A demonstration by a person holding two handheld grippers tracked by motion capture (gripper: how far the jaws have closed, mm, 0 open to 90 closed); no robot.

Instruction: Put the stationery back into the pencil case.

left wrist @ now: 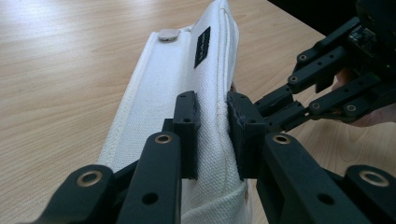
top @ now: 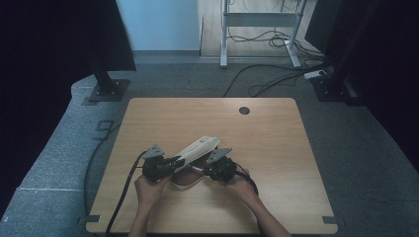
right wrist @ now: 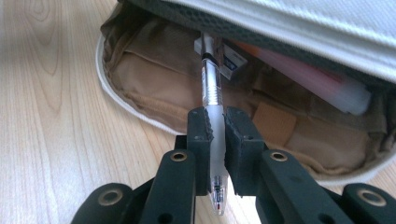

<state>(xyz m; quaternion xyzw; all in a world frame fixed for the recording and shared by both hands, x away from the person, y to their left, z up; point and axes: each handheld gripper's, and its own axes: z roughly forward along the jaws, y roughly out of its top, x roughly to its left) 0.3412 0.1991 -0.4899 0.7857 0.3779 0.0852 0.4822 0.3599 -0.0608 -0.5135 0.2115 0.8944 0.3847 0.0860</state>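
Near the wooden bench's (top: 276, 148) front edge, the left claw (left wrist: 214, 122) pinched the soft white canvas pencil case's (left wrist: 168, 93) floppy lid; the right claw (right wrist: 214, 131) clamped a slick, rigid clear plastic pen (right wrist: 211, 88) mid-barrel.

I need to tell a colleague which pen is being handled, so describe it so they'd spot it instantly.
On the wooden table lies an open white pencil case. At its mouth, the right gripper clamps a clear-barrelled pen, unlike the pink-orange item tucked inside.
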